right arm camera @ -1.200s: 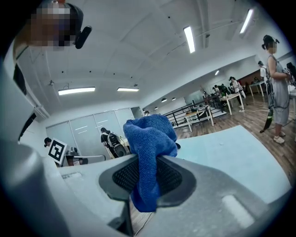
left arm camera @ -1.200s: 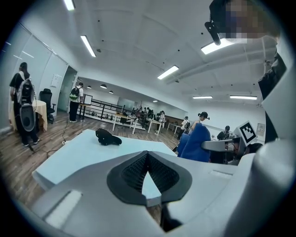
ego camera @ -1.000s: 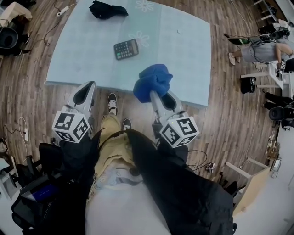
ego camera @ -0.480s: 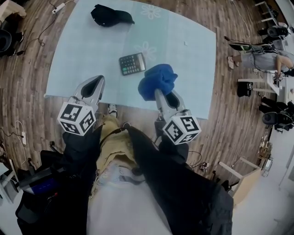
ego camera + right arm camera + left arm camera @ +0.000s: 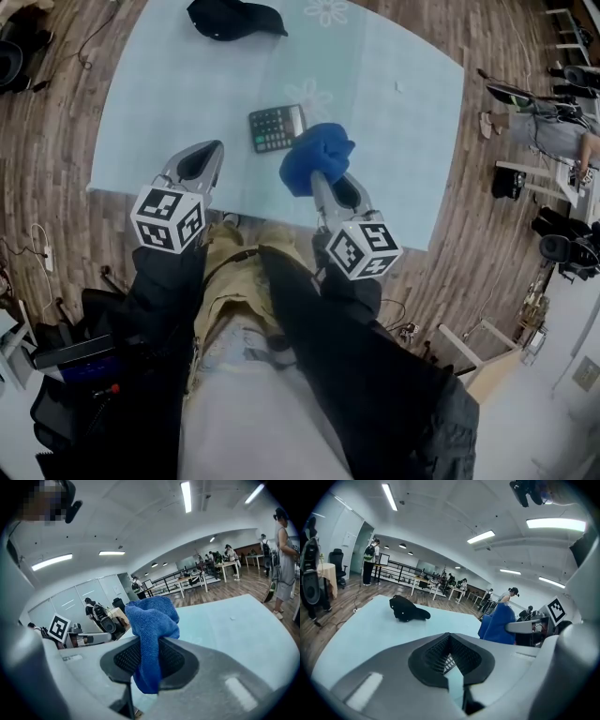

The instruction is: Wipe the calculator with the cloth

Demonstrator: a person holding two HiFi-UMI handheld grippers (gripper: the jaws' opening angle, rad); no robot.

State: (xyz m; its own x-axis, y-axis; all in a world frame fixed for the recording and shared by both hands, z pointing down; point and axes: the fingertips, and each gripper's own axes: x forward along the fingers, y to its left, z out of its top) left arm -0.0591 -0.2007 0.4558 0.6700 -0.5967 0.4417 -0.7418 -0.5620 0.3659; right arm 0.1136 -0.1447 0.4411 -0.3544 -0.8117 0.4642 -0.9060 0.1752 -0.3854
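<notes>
Blue cloth [image 5: 317, 155] pinched tight in right tool [image 5: 315, 176], just beside calculator [image 5: 277, 127]; left tool [image 5: 211, 149] closed, empty, at counter [image 5: 169, 84] edge.

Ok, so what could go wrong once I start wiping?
The calculator lies loose on the table cover. The left gripper is shut and apart from it, so a wipe may shove it away. The cloth is a bunched wad in the right gripper and might slip out.

Fuzzy, soft blue cloth [image 5: 317, 156]. Hard, dark plastic calculator [image 5: 277, 127] — matt. Smooth, matt, pale blue table [image 5: 169, 94]. Wood floor [image 5: 47, 131] — planks with streaky grain. Black fabric cap [image 5: 234, 17], dull.
</notes>
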